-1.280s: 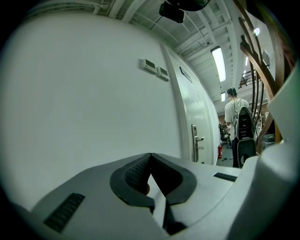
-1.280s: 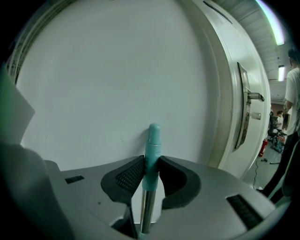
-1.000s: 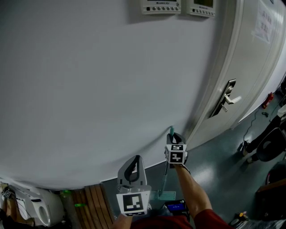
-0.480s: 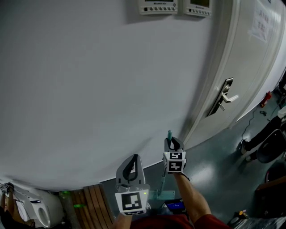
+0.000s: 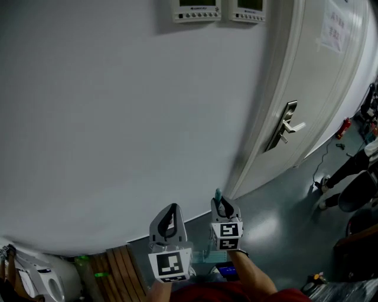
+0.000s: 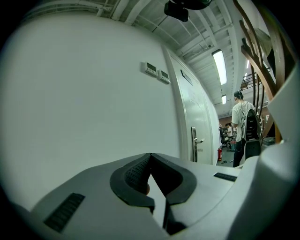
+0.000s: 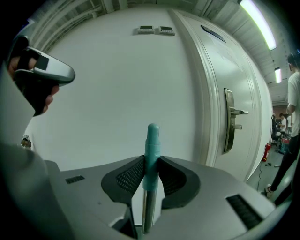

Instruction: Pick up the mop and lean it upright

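Observation:
The mop stands nearly upright close to the white wall (image 5: 118, 118). Its teal handle tip (image 5: 218, 194) pokes up above my right gripper (image 5: 221, 204), which is shut on the handle just under the tip. In the right gripper view the teal grip (image 7: 152, 150) sits squeezed between the two pads and the metal pole (image 7: 147, 211) runs down below them. Part of the teal mop head (image 5: 204, 257) shows on the floor between the grippers. My left gripper (image 5: 171, 209) hangs beside it on the left, shut and holding nothing, its jaws (image 6: 150, 155) pointed level at the wall.
A white door with a metal lever handle (image 5: 286, 125) is to the right of the wall. Two control panels (image 5: 196, 10) hang high up. Wooden slats (image 5: 118, 268) and a white appliance (image 5: 35, 282) lie at the lower left. A person (image 6: 243, 126) stands at the far right.
My right gripper has carried the mop handle left and back toward me, closer to the left gripper. The left gripper has stayed where it was.

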The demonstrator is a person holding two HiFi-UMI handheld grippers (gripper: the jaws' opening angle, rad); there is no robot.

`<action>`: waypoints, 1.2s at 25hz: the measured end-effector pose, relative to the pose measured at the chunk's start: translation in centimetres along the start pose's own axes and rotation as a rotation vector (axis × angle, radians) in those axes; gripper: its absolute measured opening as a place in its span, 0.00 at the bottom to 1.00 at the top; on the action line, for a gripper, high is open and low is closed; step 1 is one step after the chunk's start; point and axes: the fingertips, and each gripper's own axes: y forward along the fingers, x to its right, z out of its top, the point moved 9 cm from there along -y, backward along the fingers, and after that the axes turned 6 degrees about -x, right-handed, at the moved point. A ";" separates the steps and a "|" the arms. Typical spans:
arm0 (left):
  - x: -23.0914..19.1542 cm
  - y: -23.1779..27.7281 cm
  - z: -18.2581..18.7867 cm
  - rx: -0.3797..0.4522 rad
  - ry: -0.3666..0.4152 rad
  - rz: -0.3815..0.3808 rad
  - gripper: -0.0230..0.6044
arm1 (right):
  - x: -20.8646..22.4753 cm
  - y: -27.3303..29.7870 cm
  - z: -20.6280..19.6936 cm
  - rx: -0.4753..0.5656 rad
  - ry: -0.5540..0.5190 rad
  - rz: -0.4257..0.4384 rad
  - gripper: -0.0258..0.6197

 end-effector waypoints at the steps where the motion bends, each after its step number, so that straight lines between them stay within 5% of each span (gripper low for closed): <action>1: -0.1 0.0 -0.2 -0.006 0.008 -0.002 0.06 | -0.3 -0.8 -0.1 0.008 -0.001 0.003 0.21; 13: 0.0 -0.5 -1.4 -0.021 0.021 -0.011 0.06 | -2.2 -8.0 -1.6 0.038 -0.027 0.022 0.20; 30: 0.1 -1.4 -1.2 -0.004 0.010 -0.010 0.06 | -2.8 -10.5 -0.7 0.070 -0.024 0.016 0.20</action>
